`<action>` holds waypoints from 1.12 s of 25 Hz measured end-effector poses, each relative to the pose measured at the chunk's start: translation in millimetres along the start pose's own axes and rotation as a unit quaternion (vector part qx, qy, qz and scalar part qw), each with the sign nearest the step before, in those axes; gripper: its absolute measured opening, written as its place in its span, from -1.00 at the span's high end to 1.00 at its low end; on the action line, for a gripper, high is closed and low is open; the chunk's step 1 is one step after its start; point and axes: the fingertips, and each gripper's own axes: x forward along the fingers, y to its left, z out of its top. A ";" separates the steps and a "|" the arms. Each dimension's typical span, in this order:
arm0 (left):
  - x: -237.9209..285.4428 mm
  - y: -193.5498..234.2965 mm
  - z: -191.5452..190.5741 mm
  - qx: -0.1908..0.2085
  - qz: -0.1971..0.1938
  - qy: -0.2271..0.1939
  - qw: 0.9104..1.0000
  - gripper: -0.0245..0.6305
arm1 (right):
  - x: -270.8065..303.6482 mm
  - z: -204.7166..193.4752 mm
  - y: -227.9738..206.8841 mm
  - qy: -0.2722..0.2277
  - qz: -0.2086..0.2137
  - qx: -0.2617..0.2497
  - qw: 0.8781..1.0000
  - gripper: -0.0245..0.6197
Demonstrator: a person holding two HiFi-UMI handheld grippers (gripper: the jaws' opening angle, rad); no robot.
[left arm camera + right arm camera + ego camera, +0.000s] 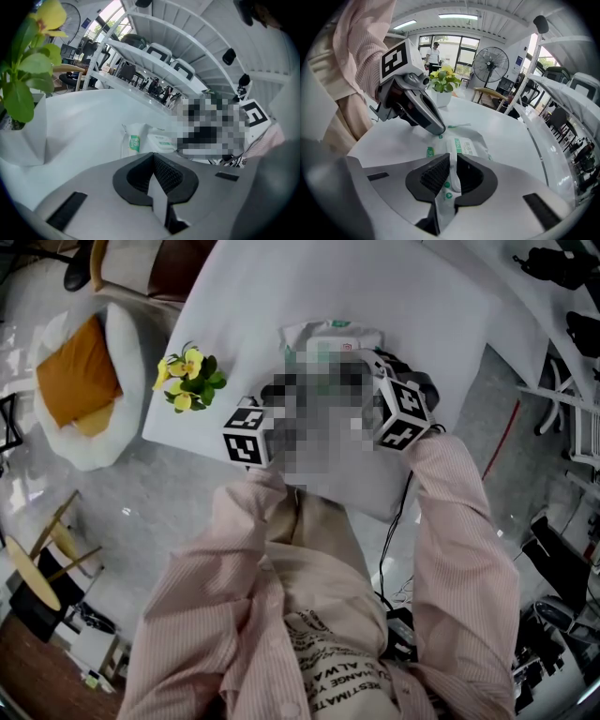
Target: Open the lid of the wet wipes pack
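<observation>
White tabletop (281, 296) carries the wipes pack (465, 146), lying flat with its lid down, near a pot of yellow flowers (190, 381). With our right gripper (451, 164) we pinch the pack's near film edge between the pads. Our left gripper (439, 131) is closed and empty, its tip down at the pack's far side

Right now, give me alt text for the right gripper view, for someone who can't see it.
The right gripper pinches the near edge of a white-and-green wet wipes pack lying on a white table. The left gripper has its closed tip at the pack's far end, with a pot of yellow flowers behind.
</observation>
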 end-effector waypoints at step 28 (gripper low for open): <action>0.7 0.8 -2.0 -0.009 0.000 0.017 1.000 0.93 | -19.1 23.5 -57.9 -0.076 -0.098 0.045 0.991 0.87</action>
